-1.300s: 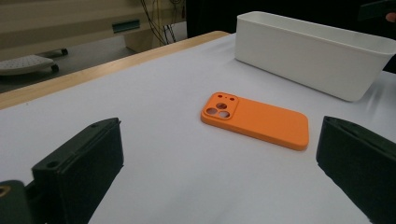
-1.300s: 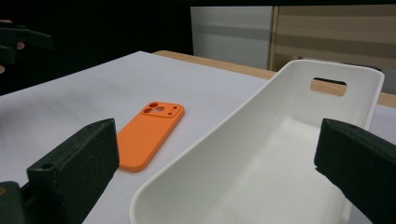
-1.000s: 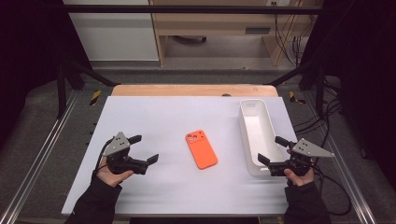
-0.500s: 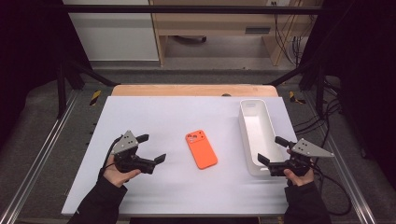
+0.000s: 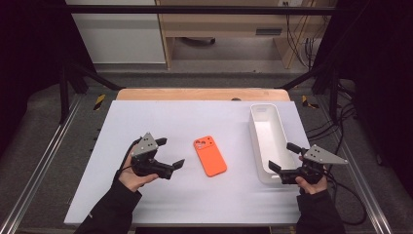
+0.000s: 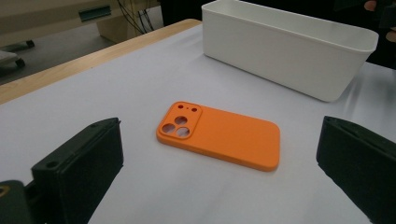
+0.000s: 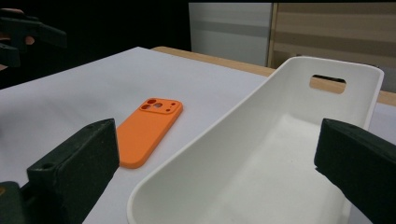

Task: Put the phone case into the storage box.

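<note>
Orange plastic is lying flat in the middle of the white desk: the phone case, back side up with its camera cutouts showing, is sitting between your two hands and well apart from both. You are holding the left claw low over the desk with its jaws spread wide and aimed at the case, and in the left gripper view the case is sitting squarely in the gap between them, which reads as lining up for a pinch across its width rather than along its length. The case's long axis is running roughly away from you in the high view, tilted a little so the camera end is pointing toward the far side and slightly to your left, while the plain end is nearer you and closer to the white bin. You are keeping the right claw spread as well, parked at the near end of the bin with one jaw beside the rim and nothing between them; my guess is that it is waiting there to steady the bin. The bin is standing empty, its length lying almost parallel to the case, just to the right of it.
</note>
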